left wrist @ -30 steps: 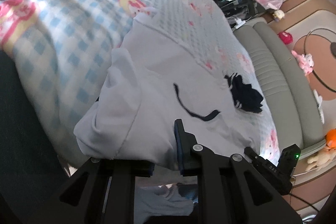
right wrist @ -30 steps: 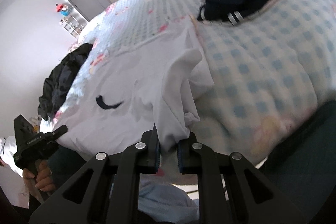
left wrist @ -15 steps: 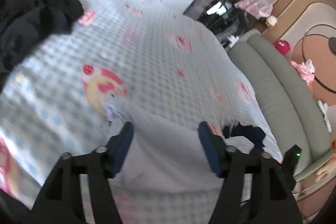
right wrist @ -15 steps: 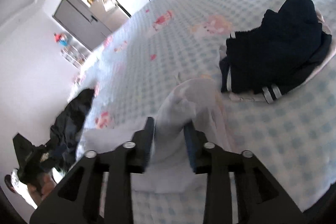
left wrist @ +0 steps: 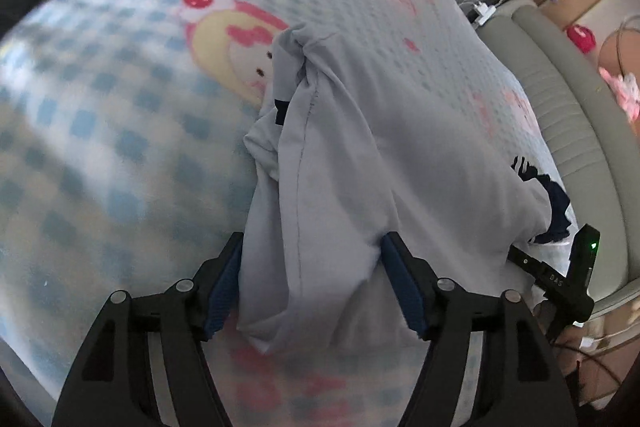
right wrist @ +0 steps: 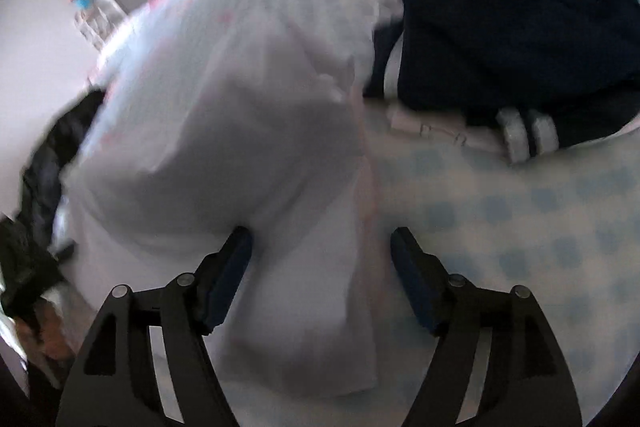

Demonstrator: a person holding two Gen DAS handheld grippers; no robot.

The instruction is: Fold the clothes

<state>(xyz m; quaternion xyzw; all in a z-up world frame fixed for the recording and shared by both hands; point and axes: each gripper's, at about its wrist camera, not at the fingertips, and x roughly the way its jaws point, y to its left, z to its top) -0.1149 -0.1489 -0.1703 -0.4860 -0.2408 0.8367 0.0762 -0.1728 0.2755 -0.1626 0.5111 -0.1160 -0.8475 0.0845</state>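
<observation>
Closest in the left wrist view are the left tongs (left wrist: 312,281), pointed steeply down at the bed. The jaws are spread but closing in, with a thick fold of the pale grey shirt (left wrist: 360,155) bunched between the blue pads (left wrist: 224,291). The cloth brushes both pads, but I wouldn't call it a firm grip, the gap is too wide. Off to the right edge the other black handle shows, a green light on it.

The shirt lies folded over on the bedspread (left wrist: 100,131), which is blue-and-white check with pink cartoon prints. A crumpled bit, maybe a sleeve or collar end, sticks up at the far end of the fold, right next to a yellow and pink cartoon face. Past the shirt's right edge a bit of dark navy fabric peeks out, then a grey padded bed edge.

From the right wrist it's blurry. The right tongs (right wrist: 322,263) are wide and still opening, with the shirt (right wrist: 248,155) lying loose between the jaws, touching neither pad clearly. Just beyond, to the right, sits a navy garment (right wrist: 516,31) with white stripes on a cuff. A dark clothes pile (right wrist: 48,155) lies at the far left edge of the bed.
</observation>
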